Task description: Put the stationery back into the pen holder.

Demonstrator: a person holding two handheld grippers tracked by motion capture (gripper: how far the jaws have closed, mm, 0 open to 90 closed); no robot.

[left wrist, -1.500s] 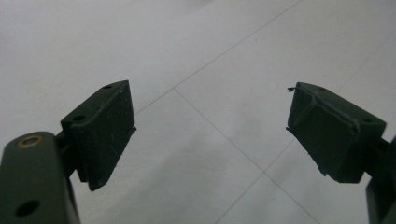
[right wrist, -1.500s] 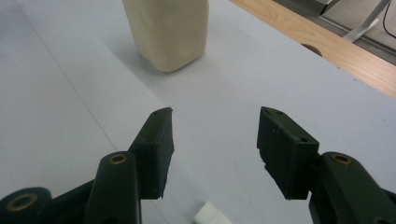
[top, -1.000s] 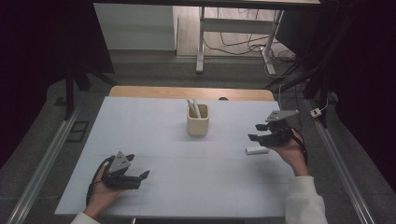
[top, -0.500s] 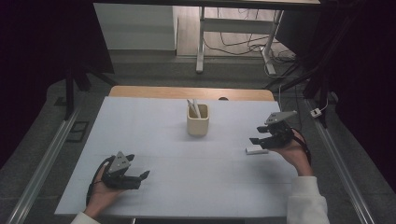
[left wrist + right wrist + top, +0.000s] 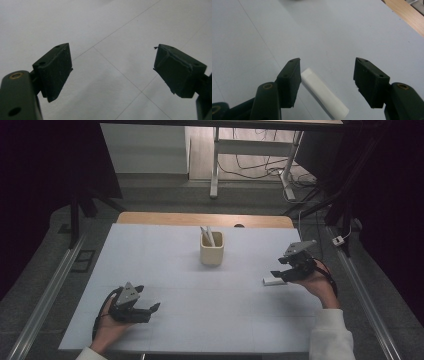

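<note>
L gripper (image 5: pixel 145 309) resting w/ jaws spread wide at table's (image 5: pixel 165 270) 7 o'clock, holding nothing. R gripper (image 5: pixel 327 82) sitting at 3 o'clock, jaws released, straddling white stick (image 5: pixel 324 97) lying flat beside one pad. Beige cup (image 5: pixel 211 248) standing toward 12.

Worktop (image 5: pixel 180 270): pale grey-white, thin grid lines; bare tan wood strip at far edge. Stick (image 5: pixel 324 97): plain white. Cup (image 5: pixel 211 250): cream, holds white sticks. Hand-held gripper (image 5: pixel 327 82) jaws: matte black, grey top plates.

Two tongs (image 5: pixel 153 307) (image 5: pixel 274 273), one white stick (image 5: pixel 272 281), one beige cup (image 5: pixel 211 249), two sticks inside (image 5: pixel 207 237).
</note>
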